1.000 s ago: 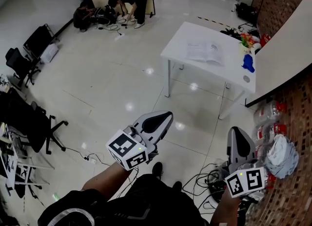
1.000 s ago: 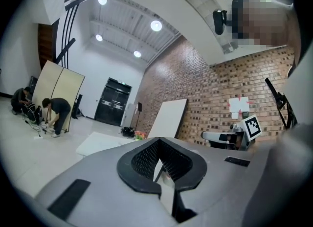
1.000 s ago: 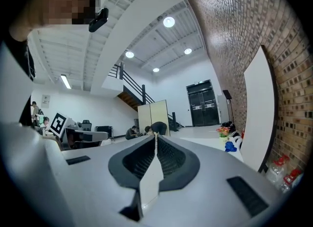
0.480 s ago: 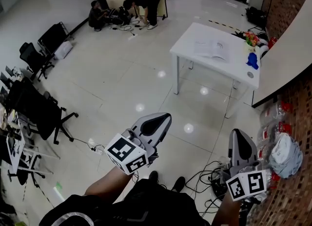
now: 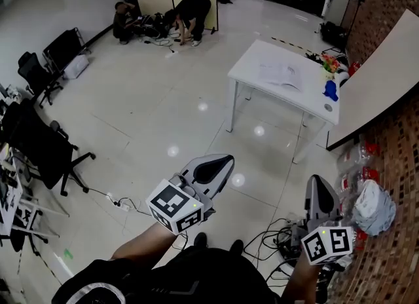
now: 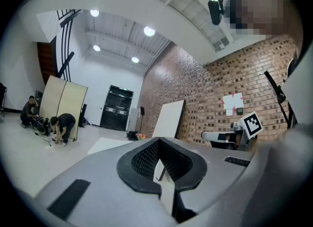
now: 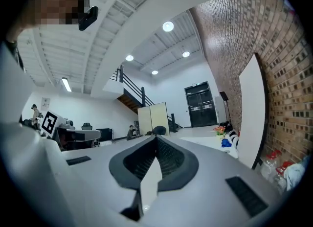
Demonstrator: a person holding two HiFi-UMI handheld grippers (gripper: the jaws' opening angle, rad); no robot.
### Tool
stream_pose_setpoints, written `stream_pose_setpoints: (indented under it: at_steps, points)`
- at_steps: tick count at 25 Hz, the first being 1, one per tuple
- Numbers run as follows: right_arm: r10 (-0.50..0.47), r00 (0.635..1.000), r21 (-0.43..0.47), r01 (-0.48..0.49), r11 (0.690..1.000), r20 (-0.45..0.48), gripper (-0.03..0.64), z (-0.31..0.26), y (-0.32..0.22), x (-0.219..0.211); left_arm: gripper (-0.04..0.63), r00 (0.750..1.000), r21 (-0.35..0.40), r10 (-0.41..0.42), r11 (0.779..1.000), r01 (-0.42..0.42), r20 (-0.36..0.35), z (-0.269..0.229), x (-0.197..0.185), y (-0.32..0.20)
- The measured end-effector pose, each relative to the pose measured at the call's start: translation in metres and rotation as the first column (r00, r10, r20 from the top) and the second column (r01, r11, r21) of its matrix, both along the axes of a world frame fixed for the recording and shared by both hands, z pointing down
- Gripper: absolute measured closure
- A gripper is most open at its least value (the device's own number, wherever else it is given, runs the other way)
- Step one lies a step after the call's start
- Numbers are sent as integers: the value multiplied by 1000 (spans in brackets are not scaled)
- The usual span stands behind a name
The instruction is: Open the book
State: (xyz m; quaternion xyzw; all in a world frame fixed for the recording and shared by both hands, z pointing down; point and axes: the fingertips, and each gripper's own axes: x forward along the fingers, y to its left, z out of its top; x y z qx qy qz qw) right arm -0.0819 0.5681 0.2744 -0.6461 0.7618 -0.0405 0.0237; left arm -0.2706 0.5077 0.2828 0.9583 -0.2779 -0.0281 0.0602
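Head view: the pale, thin paper book (image 5: 281,75) lies spread open on the white rectangular tabletop (image 5: 254,64), well out of reach. That is probably why the left claw (image 5: 219,162) and right claw (image 5: 319,185) are pinched together, empty, close to the body.

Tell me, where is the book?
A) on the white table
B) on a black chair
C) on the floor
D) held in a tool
A: the book lies flat on the table across the room.
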Motion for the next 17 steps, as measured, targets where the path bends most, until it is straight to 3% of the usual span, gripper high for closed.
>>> stream_pose_setpoints:
  at_steps: [17]
  points:
    - [41, 999, 13, -41, 999, 5, 615, 1, 24, -5, 600, 1000, -22, 28, 999, -28, 2, 8, -2, 17]
